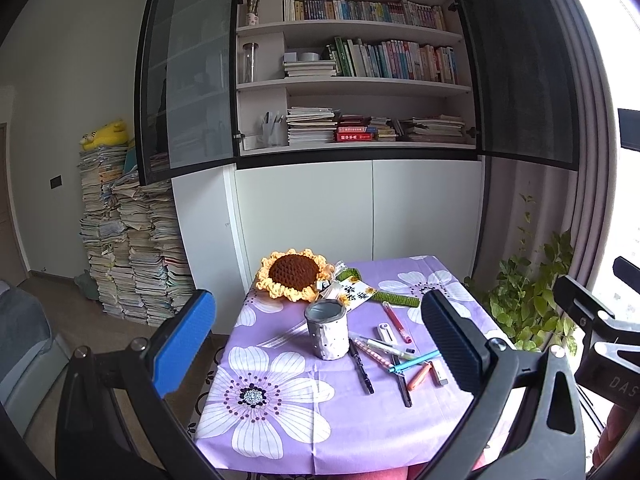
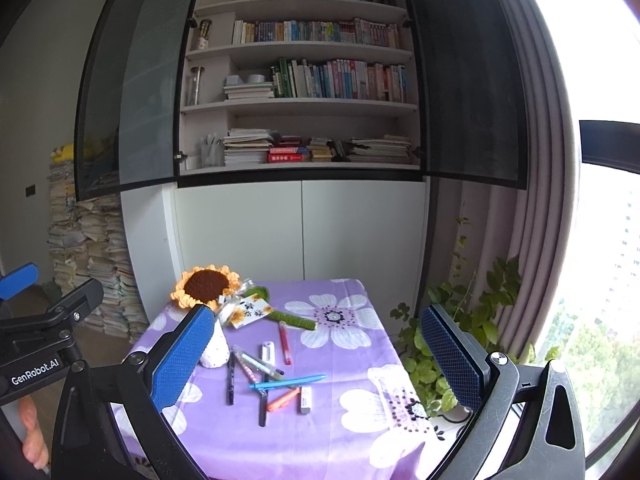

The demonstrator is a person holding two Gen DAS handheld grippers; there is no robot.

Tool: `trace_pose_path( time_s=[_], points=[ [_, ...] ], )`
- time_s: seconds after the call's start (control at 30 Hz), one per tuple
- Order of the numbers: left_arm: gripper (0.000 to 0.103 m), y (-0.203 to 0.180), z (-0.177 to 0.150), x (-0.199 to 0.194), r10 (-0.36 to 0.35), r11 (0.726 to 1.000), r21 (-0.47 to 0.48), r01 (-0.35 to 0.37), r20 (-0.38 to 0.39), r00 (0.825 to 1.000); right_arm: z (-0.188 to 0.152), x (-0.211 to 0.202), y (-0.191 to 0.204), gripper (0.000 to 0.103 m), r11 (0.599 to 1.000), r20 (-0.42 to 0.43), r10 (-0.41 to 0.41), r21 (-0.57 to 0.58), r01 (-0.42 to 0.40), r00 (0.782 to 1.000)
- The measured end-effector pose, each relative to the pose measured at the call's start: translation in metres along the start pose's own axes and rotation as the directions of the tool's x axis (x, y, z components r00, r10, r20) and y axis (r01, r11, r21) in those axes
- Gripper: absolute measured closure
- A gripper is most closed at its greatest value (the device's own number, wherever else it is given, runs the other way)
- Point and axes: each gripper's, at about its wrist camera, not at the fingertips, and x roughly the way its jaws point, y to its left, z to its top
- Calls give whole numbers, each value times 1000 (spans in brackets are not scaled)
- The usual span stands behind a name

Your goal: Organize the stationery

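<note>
Silver-grey dimpled pen cup (image 1: 326, 329), cylindrical and upright, stands at frame centre on the table (image 1: 280, 420), draped in lilac cloth printed with white flowers. Loose pens (image 1: 394, 354) lie scattered just right of it: blue, orange, pink, black, plus a white eraser (image 1: 439, 373). Crocheted sunflower (image 1: 293, 274) behind, with a card bearing unreadable characters. Left tongs (image 1: 316, 340) and right tongs (image 2: 316, 358) both released, blue textured pads. Lettering "GenRobot.AI" at lower left of the right wrist view.

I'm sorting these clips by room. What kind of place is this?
Probably a home study: a tall bookcase full of books, stacks of papers piled on the floor beside it, and a small table with pens scattered near a pen cup.
</note>
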Motion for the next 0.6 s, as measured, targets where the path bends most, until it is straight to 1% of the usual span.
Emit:
trace_pose_path(
  time_s=[0.13, 0.6],
  points=[
    [1, -1, 0, -1, 2, 1000, 4, -2, 0, 1000, 2, 1, 0, 0, 1000, -12, 3, 5, -3, 1000],
    [1, -3, 3, -1, 4, 1000, 18, -4, -3, 1000, 3, -1, 3, 0, 1000, -8, 17, -3, -17, 1000]
  ],
)
